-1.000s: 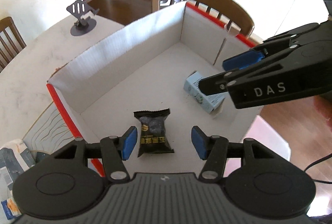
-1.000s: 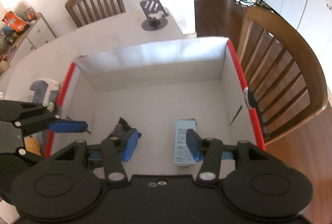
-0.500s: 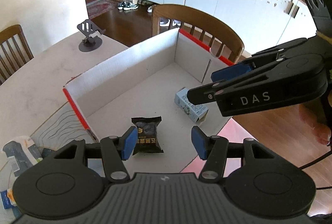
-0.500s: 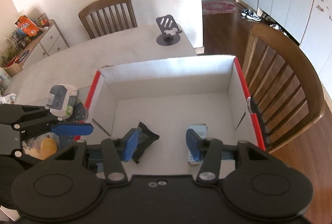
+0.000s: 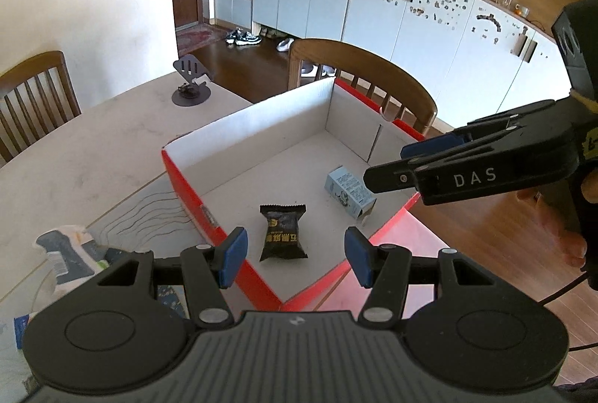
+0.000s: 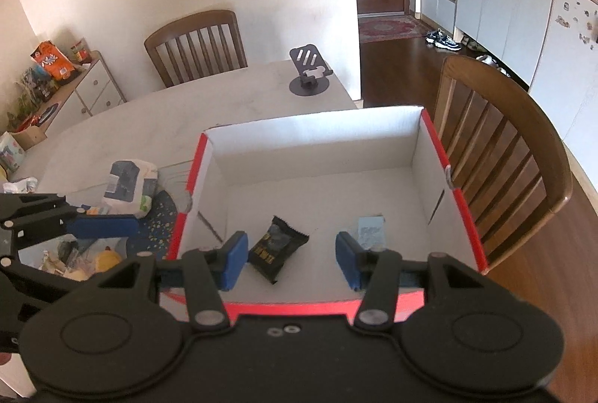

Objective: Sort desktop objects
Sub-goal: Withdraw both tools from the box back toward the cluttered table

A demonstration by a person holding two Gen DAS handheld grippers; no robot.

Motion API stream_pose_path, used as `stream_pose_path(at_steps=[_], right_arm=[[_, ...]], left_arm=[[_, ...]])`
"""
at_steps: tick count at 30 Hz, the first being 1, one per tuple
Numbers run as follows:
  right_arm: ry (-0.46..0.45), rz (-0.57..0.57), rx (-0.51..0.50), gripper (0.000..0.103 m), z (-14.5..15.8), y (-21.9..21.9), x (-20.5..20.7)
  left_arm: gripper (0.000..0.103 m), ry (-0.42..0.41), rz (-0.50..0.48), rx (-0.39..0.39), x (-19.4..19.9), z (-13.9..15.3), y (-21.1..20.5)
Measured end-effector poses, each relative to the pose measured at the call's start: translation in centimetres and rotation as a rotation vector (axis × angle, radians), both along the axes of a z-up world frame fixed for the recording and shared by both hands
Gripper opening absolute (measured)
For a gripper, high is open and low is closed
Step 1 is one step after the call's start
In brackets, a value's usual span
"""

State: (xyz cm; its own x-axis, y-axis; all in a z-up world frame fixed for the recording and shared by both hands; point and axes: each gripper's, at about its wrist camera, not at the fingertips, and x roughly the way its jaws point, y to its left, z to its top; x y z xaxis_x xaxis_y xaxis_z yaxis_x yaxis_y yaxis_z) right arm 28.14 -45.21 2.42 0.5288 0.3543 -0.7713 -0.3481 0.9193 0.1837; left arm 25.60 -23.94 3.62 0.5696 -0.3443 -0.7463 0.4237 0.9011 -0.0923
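Both tools apart, empty, above the box (image 5: 194,186).
Risk, I judge: the crowded pile (image 6: 127,186) left of it may scatter when I grab.

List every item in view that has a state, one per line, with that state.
left gripper: open, empty, above the box's near corner.
right gripper: open, empty, above the box's near wall.
cardboard box: open-topped, upright on the table.
black snack packet: sealed, flat on the box floor.
small blue carton: on its side in the box.
phone stand: upright, empty.
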Motion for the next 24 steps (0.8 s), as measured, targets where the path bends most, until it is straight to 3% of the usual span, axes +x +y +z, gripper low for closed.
stream_pose_path(at_steps=[11,24], right_arm=[[-0.05,-0.011,0.03,0.07,0.8,2.5,-3.8],[-0.052,-0.016,0.029,0.073,0.8,7.1,-6.8]], left_arm=[[0.072,-0.029,0.0,-0.026,-3.0,0.2,3.5],[0.08,-0.042,0.048,-0.049,-6.2,0.1,9.3]])
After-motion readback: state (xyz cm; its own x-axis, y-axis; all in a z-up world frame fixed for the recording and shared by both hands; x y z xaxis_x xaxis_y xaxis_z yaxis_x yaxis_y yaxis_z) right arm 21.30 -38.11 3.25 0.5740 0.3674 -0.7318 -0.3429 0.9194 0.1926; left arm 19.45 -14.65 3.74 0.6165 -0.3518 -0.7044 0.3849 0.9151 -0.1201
